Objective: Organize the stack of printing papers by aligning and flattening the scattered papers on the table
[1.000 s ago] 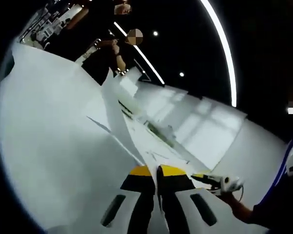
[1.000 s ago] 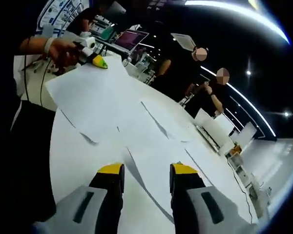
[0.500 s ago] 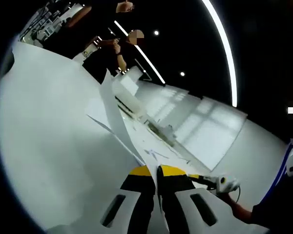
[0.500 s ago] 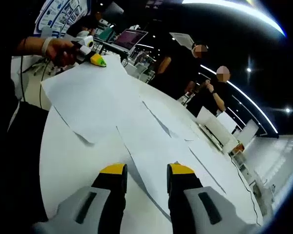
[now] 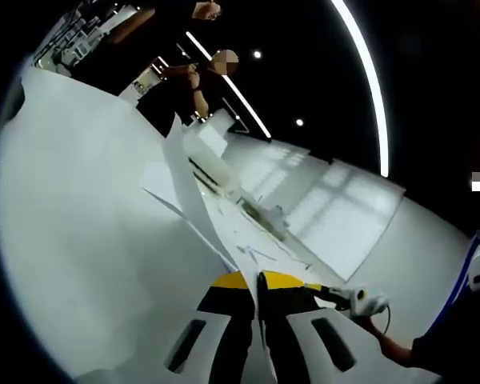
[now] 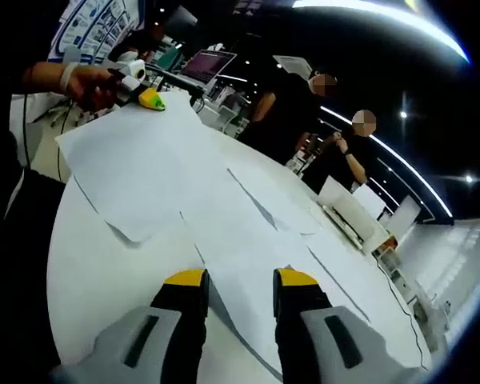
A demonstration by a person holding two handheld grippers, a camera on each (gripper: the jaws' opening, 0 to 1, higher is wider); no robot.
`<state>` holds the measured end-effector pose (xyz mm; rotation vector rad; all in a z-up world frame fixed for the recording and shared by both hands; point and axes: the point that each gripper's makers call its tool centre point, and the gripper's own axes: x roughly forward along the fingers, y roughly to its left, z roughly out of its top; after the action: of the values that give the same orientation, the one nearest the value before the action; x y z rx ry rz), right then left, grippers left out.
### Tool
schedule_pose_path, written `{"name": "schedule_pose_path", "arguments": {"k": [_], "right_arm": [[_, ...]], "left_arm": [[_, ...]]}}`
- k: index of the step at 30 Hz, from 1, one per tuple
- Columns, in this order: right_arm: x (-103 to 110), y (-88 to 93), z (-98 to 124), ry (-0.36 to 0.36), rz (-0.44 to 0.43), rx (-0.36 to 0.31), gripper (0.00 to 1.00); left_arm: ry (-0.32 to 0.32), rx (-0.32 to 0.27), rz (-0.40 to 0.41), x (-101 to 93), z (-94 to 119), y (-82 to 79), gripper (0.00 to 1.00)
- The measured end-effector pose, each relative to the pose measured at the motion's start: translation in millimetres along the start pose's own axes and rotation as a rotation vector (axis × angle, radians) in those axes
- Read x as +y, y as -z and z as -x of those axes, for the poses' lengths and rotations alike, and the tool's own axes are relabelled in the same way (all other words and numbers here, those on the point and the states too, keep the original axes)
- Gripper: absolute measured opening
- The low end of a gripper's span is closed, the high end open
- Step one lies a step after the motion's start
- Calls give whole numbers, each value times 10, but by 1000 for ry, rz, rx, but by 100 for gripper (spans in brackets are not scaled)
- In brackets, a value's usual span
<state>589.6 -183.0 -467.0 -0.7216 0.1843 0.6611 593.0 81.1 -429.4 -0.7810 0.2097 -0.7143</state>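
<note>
Pinching one sheet of paper point(image 5: 194, 210) by its edge, the left gripper point(image 5: 258, 278) has its yellow tips pressed together on it. The sheet stands up thin and tall in front of the left gripper view, most likely lifted so it can be carried over to the others.

The right gripper point(image 6: 238, 278) hangs just above the white table point(image 6: 104, 272). Its two tips are apart, with nothing between them. A paper edge lies right under the gap, so it looks ready to slide or press that sheet.

A little farther on, the scattered papers point(image 6: 248, 216) lie flat and overlap at crooked angles. They are not lined up yet.

Past them, the left gripper holds up the far corner of the big sheet. Two people point(image 6: 304, 100) stand beyond the table.
</note>
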Motion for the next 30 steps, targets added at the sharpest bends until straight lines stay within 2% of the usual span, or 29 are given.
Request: {"name": "schedule_pose_path", "arguments": {"k": [15,20,30], "right_arm": [[-49,25,-37,34,55,16,21],[-143,18,-39,99,119,24,21],[-76,97,-96,56,122,47,5]], "left_arm": [[2,-4,8,-1,-5,-3,7],[0,-4,11,8,-6,0,7],[1,-5,16,19,-12,-9,7]]}}
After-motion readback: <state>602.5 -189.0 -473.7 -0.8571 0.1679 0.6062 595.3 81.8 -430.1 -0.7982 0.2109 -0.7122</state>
